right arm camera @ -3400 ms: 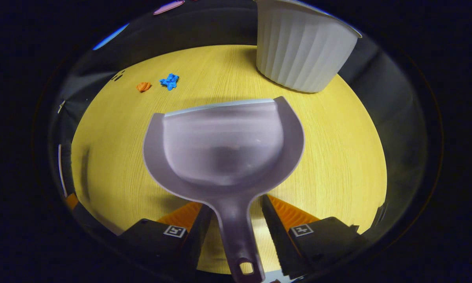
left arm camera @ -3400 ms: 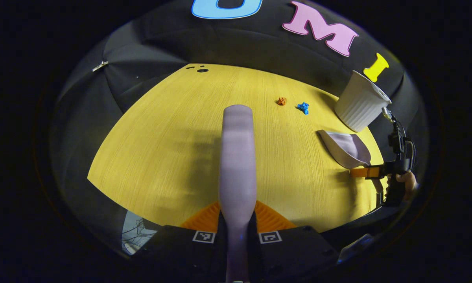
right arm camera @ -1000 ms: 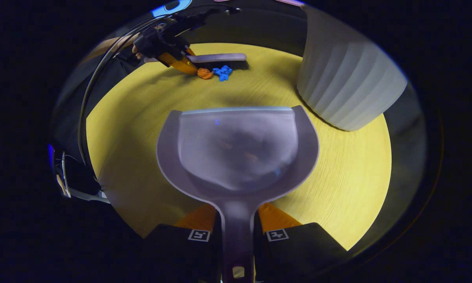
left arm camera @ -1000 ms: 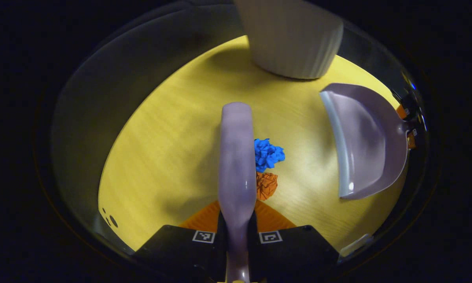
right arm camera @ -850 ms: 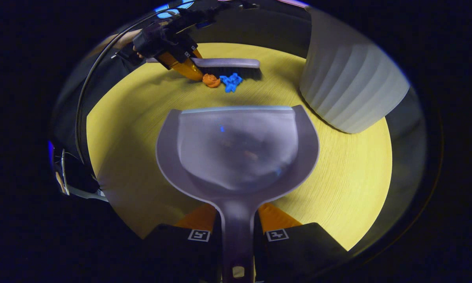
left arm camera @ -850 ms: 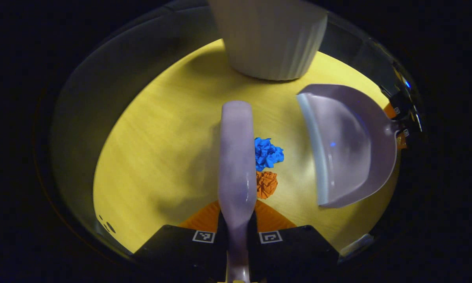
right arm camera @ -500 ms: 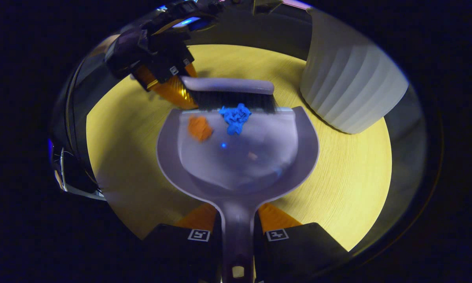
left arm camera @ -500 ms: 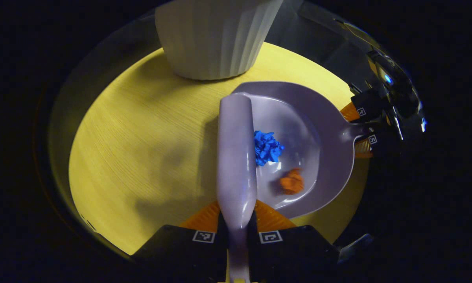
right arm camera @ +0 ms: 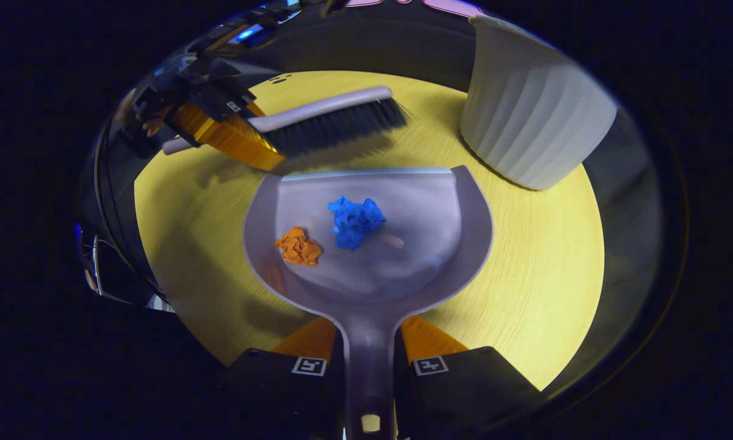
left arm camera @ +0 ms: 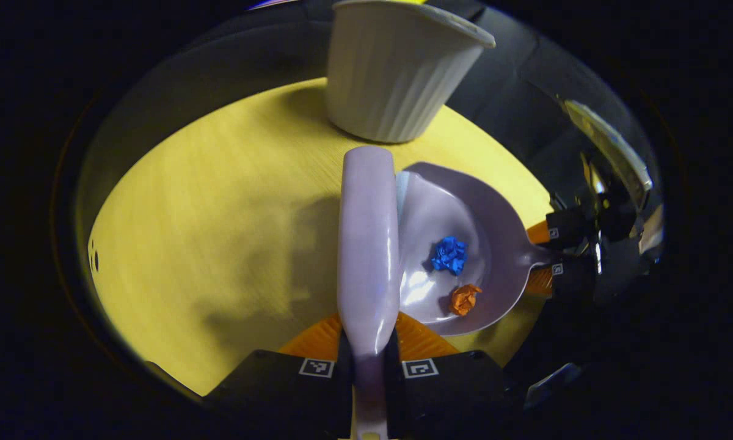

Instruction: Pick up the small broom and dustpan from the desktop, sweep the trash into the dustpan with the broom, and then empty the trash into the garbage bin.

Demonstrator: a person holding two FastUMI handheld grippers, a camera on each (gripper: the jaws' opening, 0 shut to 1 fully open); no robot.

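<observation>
While each gripper clamps one tool, broom (right arm camera: 333,119) and dustpan (right arm camera: 366,244), two paper scraps (right arm camera: 354,221) lie inside.

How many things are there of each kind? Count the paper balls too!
Paper balls: 2, blue and orange, both in the dustpan
Dustpan: 1
Broom: 1
Bin: 1
Total: 5

The lilac dustpan (right arm camera: 403,256) holds blue (right arm camera: 354,221) and orange paper scraps (right arm camera: 298,245); the broom (right arm camera: 327,122) hovers near the white ribbed bin (right arm camera: 528,116).
</observation>
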